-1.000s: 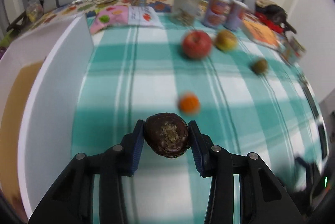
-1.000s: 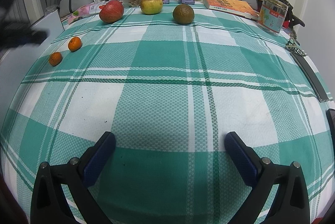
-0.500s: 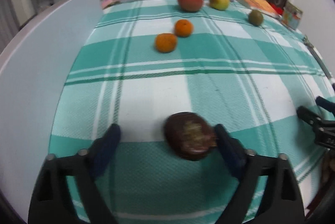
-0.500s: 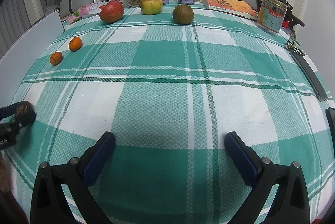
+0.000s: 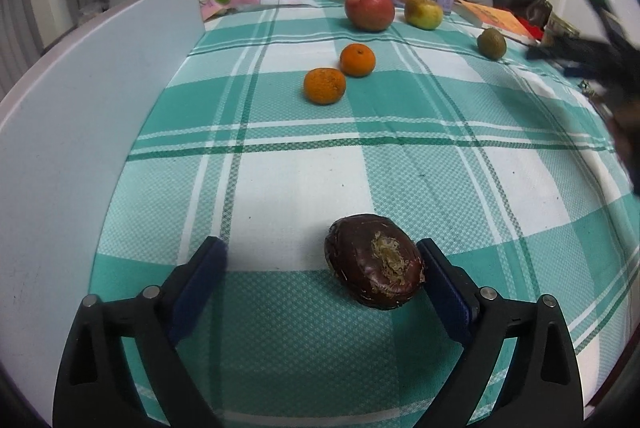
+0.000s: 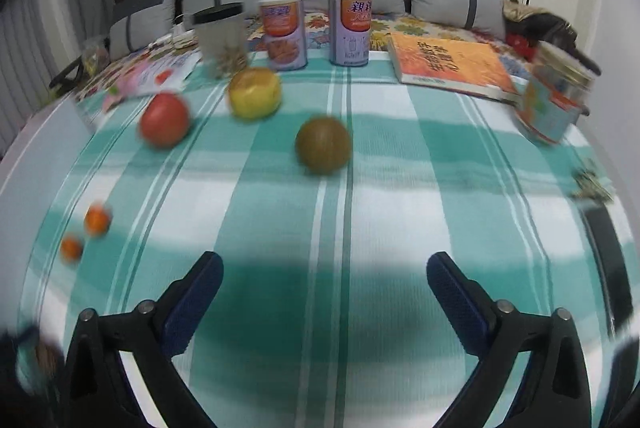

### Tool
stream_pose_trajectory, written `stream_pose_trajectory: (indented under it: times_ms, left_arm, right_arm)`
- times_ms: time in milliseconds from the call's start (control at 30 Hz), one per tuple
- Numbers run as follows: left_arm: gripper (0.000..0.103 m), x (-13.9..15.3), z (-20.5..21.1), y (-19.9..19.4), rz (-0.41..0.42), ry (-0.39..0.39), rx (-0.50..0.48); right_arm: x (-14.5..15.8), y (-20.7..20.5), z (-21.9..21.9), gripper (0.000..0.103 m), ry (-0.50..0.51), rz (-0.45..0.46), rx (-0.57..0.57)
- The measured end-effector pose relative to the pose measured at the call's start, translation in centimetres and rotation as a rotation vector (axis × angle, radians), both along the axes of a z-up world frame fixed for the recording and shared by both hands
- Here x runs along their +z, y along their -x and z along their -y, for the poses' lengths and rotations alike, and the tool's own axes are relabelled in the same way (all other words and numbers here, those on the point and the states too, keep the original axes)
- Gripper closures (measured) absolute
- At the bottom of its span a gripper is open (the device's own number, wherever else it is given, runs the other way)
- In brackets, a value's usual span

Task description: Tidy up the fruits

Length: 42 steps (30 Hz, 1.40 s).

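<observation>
- Setting down looks like the step in hand: the left gripper (image 5: 322, 268) opens wide over the checked cloth (image 5: 400, 164) near its front edge, a dark brown fruit (image 5: 374, 260) lying between the jaws, close against the right pad and clear of the left one.
- Two small oranges (image 5: 325, 85) sit toward the cloth's left edge, beside a white board (image 5: 80, 100).
- A red apple (image 5: 369, 7), a yellow apple (image 5: 423, 12) and a green-brown fruit (image 6: 323, 145) line the far edge.
- The right gripper (image 6: 324, 288), empty, jaws narrowing, points at the green-brown fruit; the blurred view suggests it is probably next, needing a reach forward.
</observation>
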<state>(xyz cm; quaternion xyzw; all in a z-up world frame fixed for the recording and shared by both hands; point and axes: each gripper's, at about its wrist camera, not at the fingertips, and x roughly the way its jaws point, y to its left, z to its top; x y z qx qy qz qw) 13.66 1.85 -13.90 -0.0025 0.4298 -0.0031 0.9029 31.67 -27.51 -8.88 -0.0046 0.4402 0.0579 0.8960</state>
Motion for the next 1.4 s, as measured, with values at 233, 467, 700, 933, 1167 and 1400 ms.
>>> stream_pose_trajectory:
  times_ms: [233, 467, 700, 933, 1167, 1400]
  left_arm:
    - [0.006, 0.0, 0.0, -0.1, 0.000, 0.001, 0.001]
    - [0.006, 0.0, -0.1, -0.1, 0.001, 0.001, 0.003]
    - [0.006, 0.0, 0.0, -0.1, 0.001, 0.000, 0.002]
    - [0.006, 0.0, 0.0, -0.1, 0.001, 0.000, 0.002]
    - [0.006, -0.1, 0.0, -0.2, 0.001, -0.001, 0.003]
    - [0.006, -0.1, 0.1, -0.1, 0.001, -0.001, 0.003]
  right_arm:
    - [-2.4, -9.0, -0.8, 0.029, -0.035, -0.063, -0.049]
    - [-2.7, -8.8, -1.3, 0.055, -0.023, -0.048, 0.023]
    - [-0.8, -0.9, -2.6, 0.055, -0.080, -0.104, 0.147]
    - [-0.6, 11.0, -4.4, 0.055, -0.110, -0.177, 0.172]
    - [-3.0, 17.6, -5.5, 0.052, -0.073, -0.088, 0.073]
    - [-2.9, 19.8, -5.6, 0.017, 0.001, -0.025, 0.018]
